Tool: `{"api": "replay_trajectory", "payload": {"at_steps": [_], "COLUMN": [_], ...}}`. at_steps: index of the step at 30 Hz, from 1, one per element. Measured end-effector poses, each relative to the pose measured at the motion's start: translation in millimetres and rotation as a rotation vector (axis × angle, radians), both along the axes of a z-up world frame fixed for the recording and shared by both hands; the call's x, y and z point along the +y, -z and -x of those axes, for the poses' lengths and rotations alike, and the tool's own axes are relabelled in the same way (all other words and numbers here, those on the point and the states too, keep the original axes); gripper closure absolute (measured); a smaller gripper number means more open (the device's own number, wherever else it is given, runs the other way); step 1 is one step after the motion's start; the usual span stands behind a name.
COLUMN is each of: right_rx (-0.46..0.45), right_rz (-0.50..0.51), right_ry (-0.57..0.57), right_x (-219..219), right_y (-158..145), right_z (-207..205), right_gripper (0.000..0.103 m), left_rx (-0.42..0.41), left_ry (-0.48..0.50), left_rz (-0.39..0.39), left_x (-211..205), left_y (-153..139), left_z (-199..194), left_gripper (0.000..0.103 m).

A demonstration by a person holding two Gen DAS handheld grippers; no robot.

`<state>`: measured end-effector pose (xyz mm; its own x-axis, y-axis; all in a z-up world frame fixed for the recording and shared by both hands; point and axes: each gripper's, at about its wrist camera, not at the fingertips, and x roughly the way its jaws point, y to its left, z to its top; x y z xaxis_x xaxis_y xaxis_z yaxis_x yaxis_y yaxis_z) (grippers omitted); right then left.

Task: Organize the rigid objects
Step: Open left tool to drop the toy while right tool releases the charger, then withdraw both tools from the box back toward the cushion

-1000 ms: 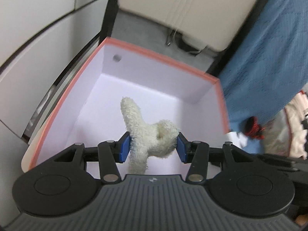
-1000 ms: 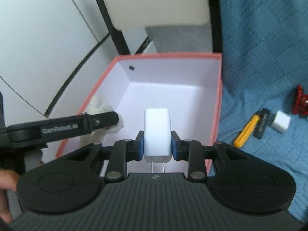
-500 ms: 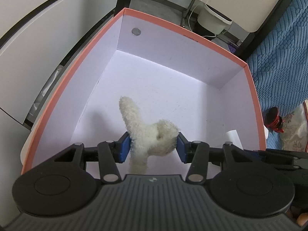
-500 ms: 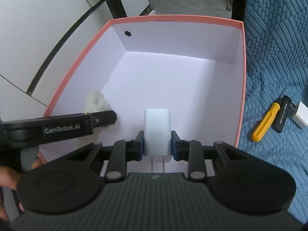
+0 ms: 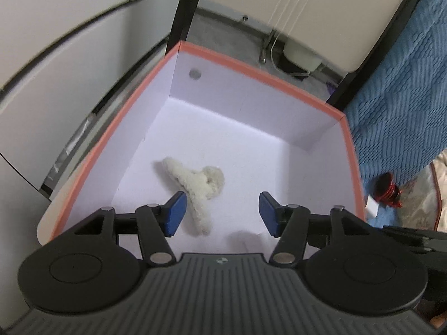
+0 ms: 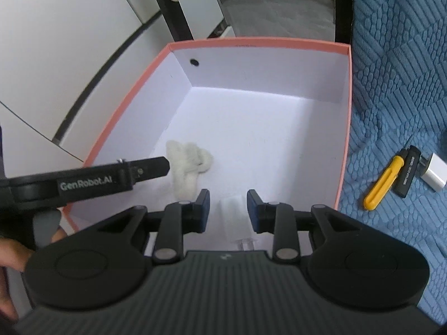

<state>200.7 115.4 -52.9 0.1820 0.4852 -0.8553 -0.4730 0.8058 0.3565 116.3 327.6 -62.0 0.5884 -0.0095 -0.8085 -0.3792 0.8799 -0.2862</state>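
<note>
A salmon-rimmed box [image 5: 259, 69] with a white inside lies below both grippers. A fluffy white claw clip [image 5: 195, 189] rests on the box floor. My left gripper [image 5: 222, 213] hangs just above it, jaws opening, and the pads do not touch the clip. In the right wrist view the same clip [image 6: 187, 164] shows beside my left gripper's finger [image 6: 139, 171]. A white plug charger [image 6: 233, 217], blurred, sits low between the pads of my right gripper [image 6: 229, 210]. There is a gap on each side of it, so this gripper is open.
To the right of the box [image 6: 345, 150], a blue quilted cover [image 6: 405, 83] carries a yellow-handled tool [image 6: 382, 184], a black stick [image 6: 406, 173] and a small white adapter [image 6: 434, 173]. A red object [image 5: 387, 189] lies beyond the box's right wall. White panels stand on the left. A hand [image 6: 11, 254] shows at the lower left.
My left gripper has let go of the fluffy clip, which now lies on the box floor. My right jaws have parted from the white charger, which has sunk lower between them.
</note>
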Motion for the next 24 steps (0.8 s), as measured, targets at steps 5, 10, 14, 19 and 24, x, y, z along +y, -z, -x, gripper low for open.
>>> {"api": "replay_trajectory", "payload": {"at_steps": [5,10,14,19,24], "right_rx": [-0.071,-0.164,-0.232,-0.308,-0.363], "right_rz": [-0.031,-0.039,-0.041,-0.041,-0.041], "right_ry": [0.036,0.069,0.093,0.122,0.152], "right_x": [-21.0,-46.4,-71.8,-101.8,-131.9], "right_y": [-16.5,-35.3,-50.2,-63.7,-74.1], "right_z": [5.0,9.3,16.6,26.4,38.0], "right_gripper": [0.07,0.07,0.07,0.07,0.07], "left_rx": [-0.084,-0.154,-0.192,-0.233,-0.262], "left_ry": [0.003,0.034,0.067,0.106,0.133], "left_rz": [-0.037,-0.07,-0.076,-0.081,-0.087], "left_x": [-18.8,-47.7,-71.6,-103.8,-130.5], "left_y": [-24.2,-42.8,-50.0,-56.4,-62.0], "left_z": [13.1,21.6,26.9,33.5,36.5], "left_gripper": [0.04,0.04,0.04,0.04,0.04]}}
